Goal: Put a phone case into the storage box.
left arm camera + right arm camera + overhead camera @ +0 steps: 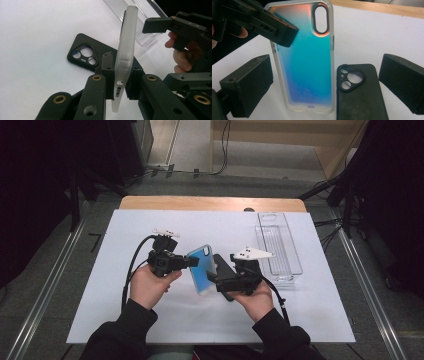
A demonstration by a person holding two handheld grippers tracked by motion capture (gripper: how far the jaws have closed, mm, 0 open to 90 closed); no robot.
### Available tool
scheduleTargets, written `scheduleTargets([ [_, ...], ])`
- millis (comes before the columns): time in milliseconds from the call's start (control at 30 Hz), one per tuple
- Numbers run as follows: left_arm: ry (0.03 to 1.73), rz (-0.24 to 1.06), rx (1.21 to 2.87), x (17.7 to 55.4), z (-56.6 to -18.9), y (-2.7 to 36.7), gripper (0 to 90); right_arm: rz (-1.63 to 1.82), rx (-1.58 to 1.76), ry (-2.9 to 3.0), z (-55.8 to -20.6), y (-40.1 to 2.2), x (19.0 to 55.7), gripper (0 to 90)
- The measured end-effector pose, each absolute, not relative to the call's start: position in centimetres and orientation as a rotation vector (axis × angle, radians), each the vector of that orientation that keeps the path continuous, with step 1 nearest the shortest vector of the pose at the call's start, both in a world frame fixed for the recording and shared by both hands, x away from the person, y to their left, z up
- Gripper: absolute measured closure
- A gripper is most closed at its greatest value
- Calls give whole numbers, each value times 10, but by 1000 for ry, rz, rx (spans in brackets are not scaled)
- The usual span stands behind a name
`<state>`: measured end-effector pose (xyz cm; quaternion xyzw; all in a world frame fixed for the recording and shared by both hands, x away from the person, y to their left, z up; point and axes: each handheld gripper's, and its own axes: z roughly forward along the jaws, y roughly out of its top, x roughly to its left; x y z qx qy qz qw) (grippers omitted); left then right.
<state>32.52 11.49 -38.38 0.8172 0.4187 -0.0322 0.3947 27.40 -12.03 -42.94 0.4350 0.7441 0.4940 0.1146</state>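
A translucent phone case (202, 268) with a blue iridescent back stands on edge over the white sheet. My left gripper (192, 262) comes in from the left and is shut on the case's long rim (123, 62). A black phone case (226, 270) with a round camera cutout lies flat on the sheet just behind it (83, 53). My right gripper (216, 276) faces the blue case (308, 62) from the right. It is open, its two pads (247, 86) wide apart, one on each side of both cases. The black case (359, 95) lies low between them.
A clear plastic tray (280, 245) lies on the right part of the white sheet (150, 320), close behind my right hand. The wooden table edge (210, 203) runs along the far side. Dark equipment and cables stand beyond the table.
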Motion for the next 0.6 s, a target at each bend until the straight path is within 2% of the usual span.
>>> scheduleTargets([
  [600,1049,-95,2069,321,-385,103,808,1400,1296,2211,-438,-100,273,0],
])
